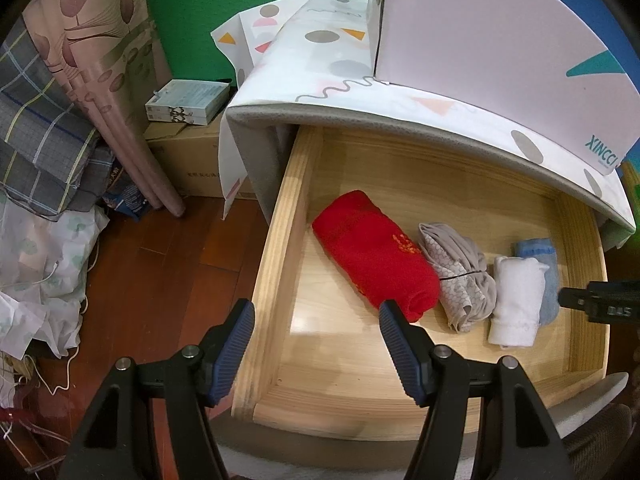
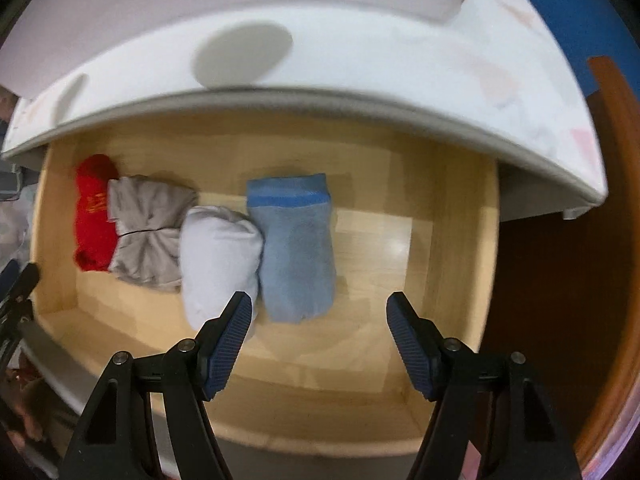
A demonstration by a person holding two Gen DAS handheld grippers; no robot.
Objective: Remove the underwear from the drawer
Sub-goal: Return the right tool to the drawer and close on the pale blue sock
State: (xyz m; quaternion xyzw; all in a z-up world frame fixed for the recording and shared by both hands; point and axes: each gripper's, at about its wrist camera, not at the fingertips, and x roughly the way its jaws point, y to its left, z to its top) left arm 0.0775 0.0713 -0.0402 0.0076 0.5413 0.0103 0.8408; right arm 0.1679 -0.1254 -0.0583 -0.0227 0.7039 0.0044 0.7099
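Note:
An open wooden drawer (image 1: 272,264) (image 2: 452,240) holds several rolled garments side by side: a red roll (image 1: 372,256) (image 2: 94,220), a grey patterned one (image 1: 460,276) (image 2: 148,232), a white one (image 1: 516,296) (image 2: 218,256) and a blue one (image 1: 546,276) (image 2: 296,248). My right gripper (image 2: 320,308) points down over the drawer, open, above the near end of the blue roll, touching nothing. Part of it shows at the right edge of the left wrist view as the right gripper (image 1: 600,300). My left gripper (image 1: 316,312) hangs open over the drawer's left front corner, with nothing between its fingers.
A patterned cloth covers the desktop (image 1: 320,80) (image 2: 360,80) above the drawer, with a white box (image 1: 500,40) on it. Left of the drawer lie a wooden floor (image 1: 160,280), cardboard boxes (image 1: 188,160), rolled mats (image 1: 100,80) and piled fabric (image 1: 40,140).

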